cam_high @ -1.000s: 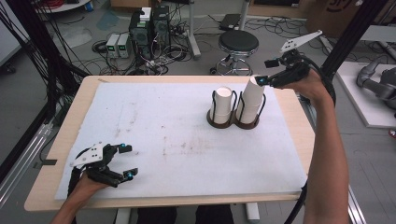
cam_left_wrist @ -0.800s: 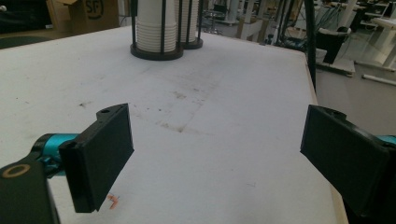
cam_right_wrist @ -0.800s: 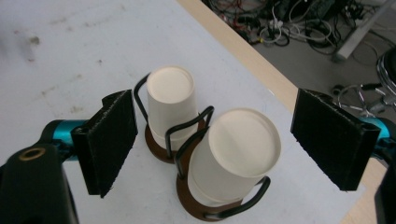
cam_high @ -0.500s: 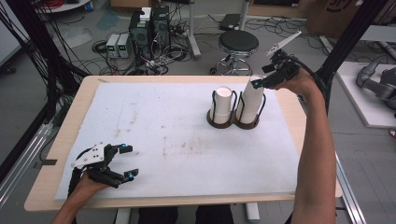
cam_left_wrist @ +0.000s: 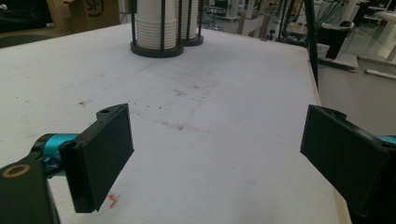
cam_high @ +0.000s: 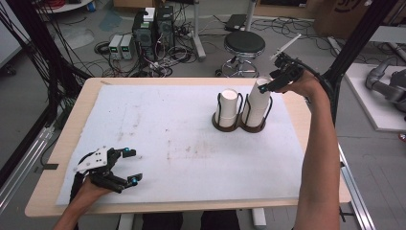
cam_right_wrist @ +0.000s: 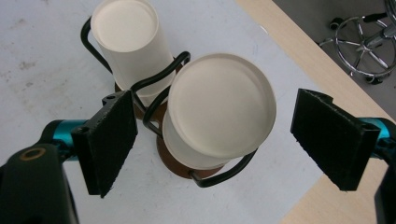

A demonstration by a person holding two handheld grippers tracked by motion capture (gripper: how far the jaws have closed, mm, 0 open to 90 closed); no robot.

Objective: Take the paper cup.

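Wire cup holder [cam_high: 239, 125] far right; mat [cam_high: 158, 139] open

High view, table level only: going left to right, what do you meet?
Left gripper, black with cyan tips, jaws open → shorter stack of white paper cups in a black wire holder → taller white cup stack → right gripper at that stack's top.

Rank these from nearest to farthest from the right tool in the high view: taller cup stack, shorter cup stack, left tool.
1. Taller cup stack: directly under the right tool, in the holder's right ring.
2. Shorter cup stack: in the adjoining ring, to the left.
3. Left tool: far across the table, at its near left corner.
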